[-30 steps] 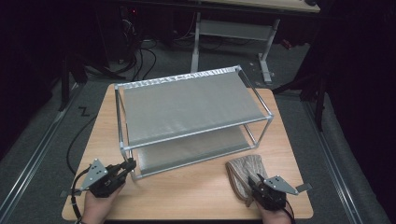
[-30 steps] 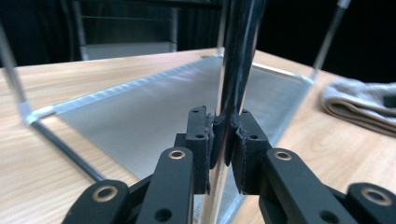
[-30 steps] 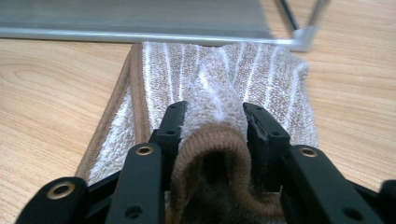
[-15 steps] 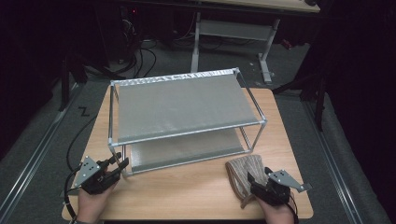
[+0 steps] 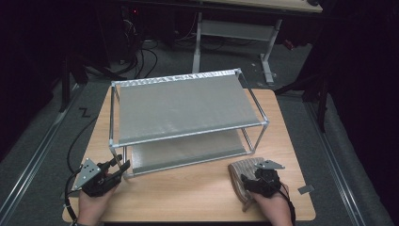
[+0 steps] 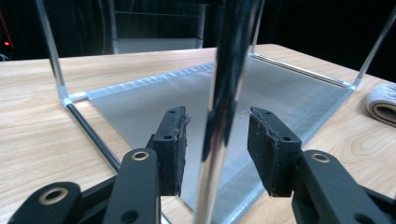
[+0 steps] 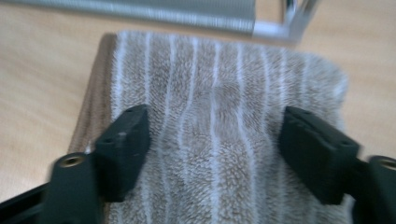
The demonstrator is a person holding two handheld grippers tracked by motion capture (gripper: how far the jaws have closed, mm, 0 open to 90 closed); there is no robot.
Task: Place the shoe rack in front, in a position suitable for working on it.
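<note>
Right gripper [image 7: 212, 154]: jaws wide, straddling folded brown striped towel [image 7: 219, 116]; lower fully, then close. Left gripper [image 6: 217, 149]: jaws open around chrome rack post [image 6: 224, 93]; steady it

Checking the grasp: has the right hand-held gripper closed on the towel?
No, the right hand-held gripper has its jaws spread wide over the striped towel.
</note>
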